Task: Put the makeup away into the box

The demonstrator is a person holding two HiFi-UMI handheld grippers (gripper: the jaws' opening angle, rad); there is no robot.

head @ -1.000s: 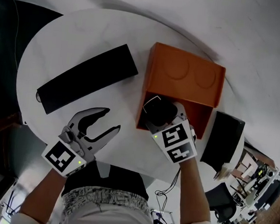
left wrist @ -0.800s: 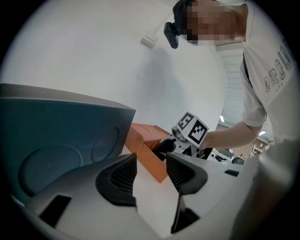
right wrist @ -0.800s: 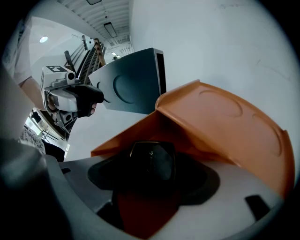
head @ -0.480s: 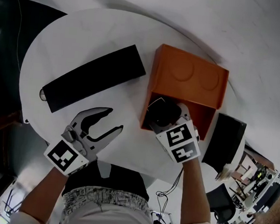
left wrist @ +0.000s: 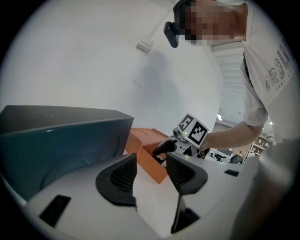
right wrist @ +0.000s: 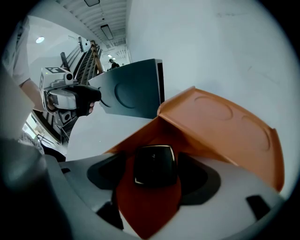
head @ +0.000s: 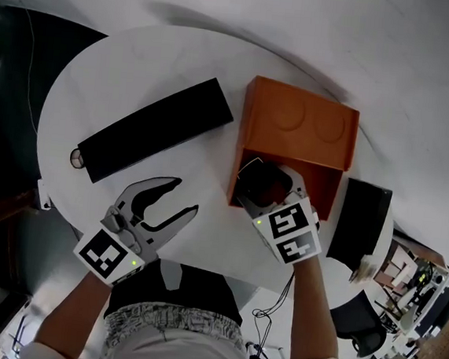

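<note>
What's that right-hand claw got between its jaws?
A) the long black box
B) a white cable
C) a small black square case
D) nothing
C: the right claw is closed on a small black square case at the open orange box.

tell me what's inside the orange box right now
A black square compact, gripped by the right tongs, is inside the orange box, above its floor. The tongs and the raised lid cover the rest of the inside, so anything else there cannot be seen.
</note>
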